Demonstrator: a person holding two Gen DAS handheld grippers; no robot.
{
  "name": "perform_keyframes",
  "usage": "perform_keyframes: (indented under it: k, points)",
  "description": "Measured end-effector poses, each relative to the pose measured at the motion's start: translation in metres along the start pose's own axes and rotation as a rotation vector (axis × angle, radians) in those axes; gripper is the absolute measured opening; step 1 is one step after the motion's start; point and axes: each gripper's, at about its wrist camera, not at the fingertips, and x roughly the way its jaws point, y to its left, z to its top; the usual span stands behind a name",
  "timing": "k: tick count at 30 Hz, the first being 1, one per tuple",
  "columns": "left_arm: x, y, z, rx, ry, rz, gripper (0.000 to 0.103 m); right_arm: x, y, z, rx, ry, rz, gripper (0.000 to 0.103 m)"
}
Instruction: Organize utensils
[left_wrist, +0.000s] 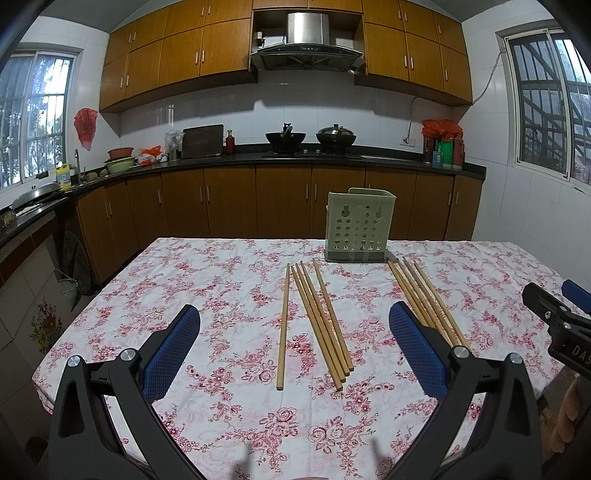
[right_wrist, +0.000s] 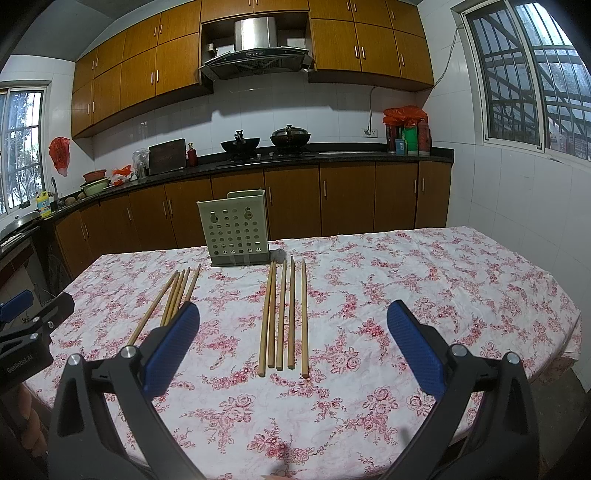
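Left hand-held gripper (left_wrist: 293, 332): held above the near edge of the worktop, its blue-padded fingers (left_wrist: 173, 350) spread wide apart with nothing between them.
Left group of chopsticks (left_wrist: 316, 321): five wooden sticks were laid flat on the floral tablecloth (left_wrist: 229, 280), one lying slightly apart to the left, the other four bunched and angled.
Chopstick holder (left_wrist: 356, 225): a pale green perforated plastic box was stood upright at the far side of the worktop, behind and between the two groups; nothing was seen sticking out of its top.
Right group of chopsticks (right_wrist: 282, 314): five sticks were laid nearly parallel just in front of the holder's right corner.
Right hand-held gripper (right_wrist: 293, 332): held above the near edge, its jaws spread wide and empty, the right group lying ahead between them.
Background: a dark kitchen counter (right_wrist: 332, 155) with two woks (right_wrist: 240, 144) was seen behind.
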Motion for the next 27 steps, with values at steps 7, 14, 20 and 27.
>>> perform_keyframes:
  k: [7,14,20,27]
  points:
    - [0.0,0.003,-0.005,-0.004,0.011,0.002,0.101,0.003,0.002,-0.004,0.0,0.009,-0.002,0.099]
    - [0.024,0.015,-0.014,-0.015,0.106,0.022,0.101,0.024,-0.007,-0.003,0.024,0.09,-0.017,0.099]
    - [0.055,0.036,-0.009,-0.056,0.2,0.068,0.1,0.067,-0.02,-0.003,0.059,0.226,-0.023,0.084]
    - [0.106,0.042,-0.009,-0.029,0.357,0.066,0.058,0.134,-0.026,0.0,0.093,0.394,0.027,0.044]
